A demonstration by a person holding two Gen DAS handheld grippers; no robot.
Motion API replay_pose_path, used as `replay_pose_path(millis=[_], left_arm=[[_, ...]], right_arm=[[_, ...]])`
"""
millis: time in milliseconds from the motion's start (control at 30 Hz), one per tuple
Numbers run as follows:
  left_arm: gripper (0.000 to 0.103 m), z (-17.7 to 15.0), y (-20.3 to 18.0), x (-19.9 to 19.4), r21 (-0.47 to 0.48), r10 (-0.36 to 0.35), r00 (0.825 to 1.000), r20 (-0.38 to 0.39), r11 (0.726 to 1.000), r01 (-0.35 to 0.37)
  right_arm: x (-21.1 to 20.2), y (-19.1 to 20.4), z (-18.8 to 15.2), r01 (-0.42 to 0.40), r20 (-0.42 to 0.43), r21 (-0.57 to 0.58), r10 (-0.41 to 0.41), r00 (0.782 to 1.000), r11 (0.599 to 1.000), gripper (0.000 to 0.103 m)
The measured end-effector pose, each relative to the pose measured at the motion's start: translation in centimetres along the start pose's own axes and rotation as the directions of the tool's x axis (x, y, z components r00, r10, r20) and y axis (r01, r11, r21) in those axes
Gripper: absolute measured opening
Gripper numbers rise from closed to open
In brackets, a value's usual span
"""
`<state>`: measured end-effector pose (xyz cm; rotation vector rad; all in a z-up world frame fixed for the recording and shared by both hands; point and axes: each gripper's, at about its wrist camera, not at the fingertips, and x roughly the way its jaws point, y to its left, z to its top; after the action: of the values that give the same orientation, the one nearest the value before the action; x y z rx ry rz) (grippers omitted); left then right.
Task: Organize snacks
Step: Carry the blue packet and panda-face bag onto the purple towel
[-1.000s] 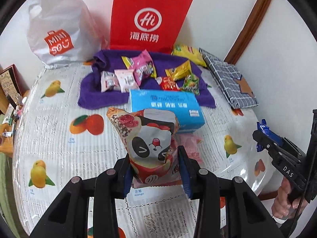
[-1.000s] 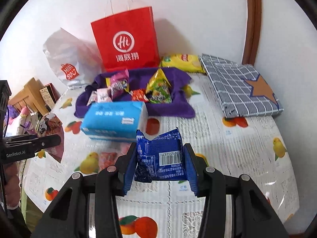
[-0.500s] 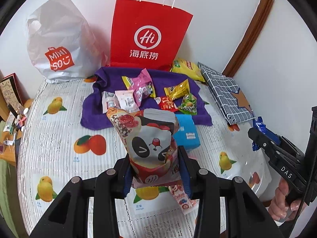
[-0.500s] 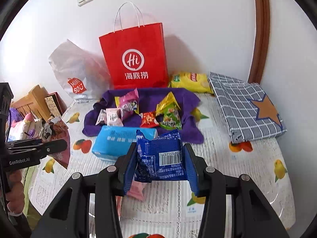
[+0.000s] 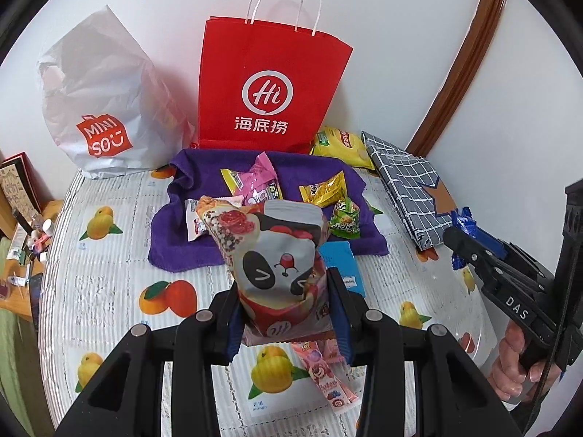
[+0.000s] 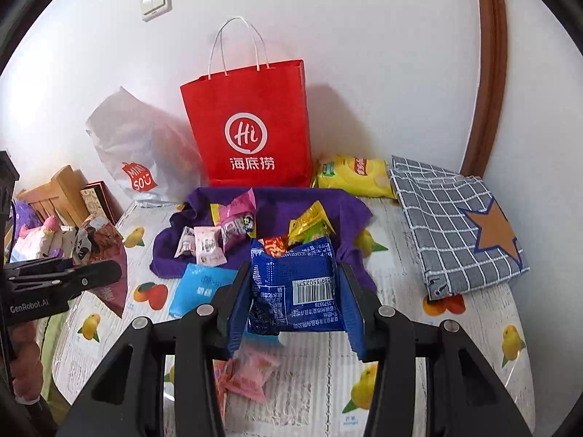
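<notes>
My left gripper (image 5: pixel 286 315) is shut on a panda-print snack bag (image 5: pixel 271 255), held upright above the table. My right gripper (image 6: pixel 295 313) is shut on a blue snack packet (image 6: pixel 302 287) with a barcode. Each gripper shows at the edge of the other's view: the right gripper (image 5: pixel 473 251) with its blue packet, the left gripper (image 6: pixel 87 273) with the panda bag (image 6: pixel 98 240). Farther back, a purple towel (image 5: pixel 182 240) carries several small wrapped snacks. A red paper bag (image 5: pixel 269 91) with white handles stands behind the towel, against the wall.
A blue tissue pack (image 5: pixel 342 266) lies in front of the towel. Pink snack packets (image 6: pixel 247 371) lie on the fruit-print tablecloth (image 5: pixel 109 291) below my grippers. A white plastic bag (image 5: pixel 98 109) stands at back left, a yellow chip bag (image 6: pixel 353 174) and folded checked cloth (image 6: pixel 455 225) at back right.
Both grippers have risen and drawn back from the table with their snacks still held. The red bag's handles and more tablecloth have come into view; the tissue pack looks smaller.
</notes>
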<state>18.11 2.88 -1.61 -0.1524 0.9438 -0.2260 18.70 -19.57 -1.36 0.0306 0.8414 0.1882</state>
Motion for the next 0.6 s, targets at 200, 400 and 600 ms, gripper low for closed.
replay_pose_path(millis=[200,400,600], left_arm=[[0.039,1.2,0.9,0.9,-0.002,0.013,1.000,0.001,1.000,-0.013],[0.039,2.8,2.1,2.5,-0.015,0.017,1.000,0.005,1.000,-0.017],[0.039,4.7,3.1,4.4,-0.008,0.044,0.999,0.000,0.999,-0.044]], right_arm=[[1.7,0.5,1.5,-0.006,-0.003,-0.008,0.006,1.000,1.000,0.045],[3.9,0.9,3.3,-0.008,-0.011,-0.018,0.008,1.000,1.000,0.045],[7.0,1.0,4.7,-0.015,-0.025,-0.021,0.014,1.000,1.000,0.045]])
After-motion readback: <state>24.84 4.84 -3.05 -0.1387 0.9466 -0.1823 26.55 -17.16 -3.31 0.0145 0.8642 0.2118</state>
